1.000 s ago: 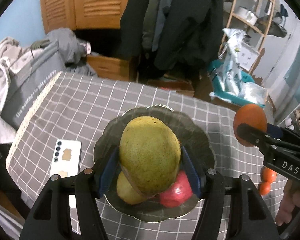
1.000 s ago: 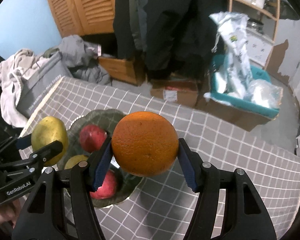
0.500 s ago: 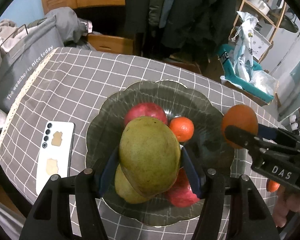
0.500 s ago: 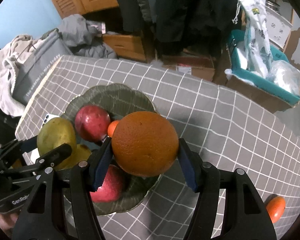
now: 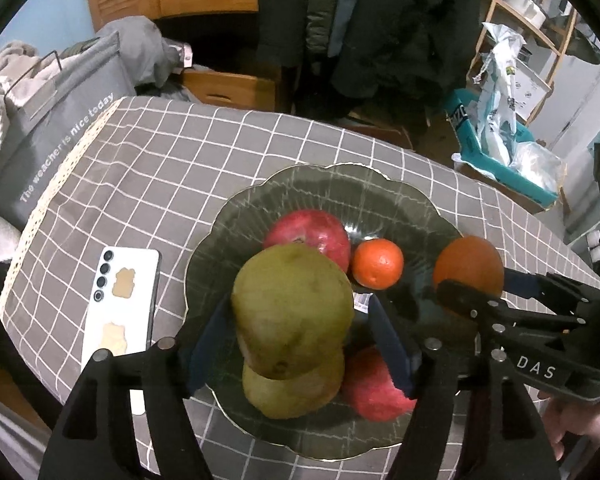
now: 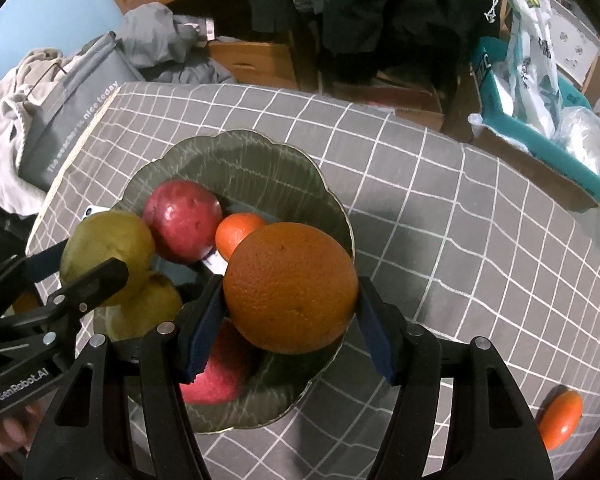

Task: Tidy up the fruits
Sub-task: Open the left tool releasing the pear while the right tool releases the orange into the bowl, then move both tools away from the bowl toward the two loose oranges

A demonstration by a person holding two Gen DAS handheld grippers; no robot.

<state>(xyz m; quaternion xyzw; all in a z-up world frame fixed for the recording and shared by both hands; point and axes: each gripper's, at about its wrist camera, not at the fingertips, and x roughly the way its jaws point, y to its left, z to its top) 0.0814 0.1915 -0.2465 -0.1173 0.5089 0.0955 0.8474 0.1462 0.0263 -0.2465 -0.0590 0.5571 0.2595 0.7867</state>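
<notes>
A dark glass scalloped bowl (image 5: pixel 284 188) (image 6: pixel 260 156) stands on the grey checked tablecloth. In it lie two red fruits (image 5: pixel 308 236) (image 5: pixel 376 384), a small tangerine (image 5: pixel 378 264) and a green mango (image 5: pixel 292 392). My left gripper (image 5: pixel 296 332) stands around a second green mango (image 5: pixel 292 308) low over the bowl; its blue pads show a gap on both sides. My right gripper (image 6: pixel 290 312) is shut on a large orange (image 6: pixel 290 286) above the bowl's right rim; it also shows in the left wrist view (image 5: pixel 468 268).
A white phone (image 5: pixel 120 304) lies left of the bowl. A loose tangerine (image 6: pixel 560 420) lies on the cloth at the right. A grey bag (image 5: pixel 48 132), clothes and a teal box (image 5: pixel 504 164) stand beyond the table edges.
Both grippers have come down closer to the bowl. The left jaws have widened, so the green mango now sits free between the pads. The orange has moved over the bowl's right rim.
</notes>
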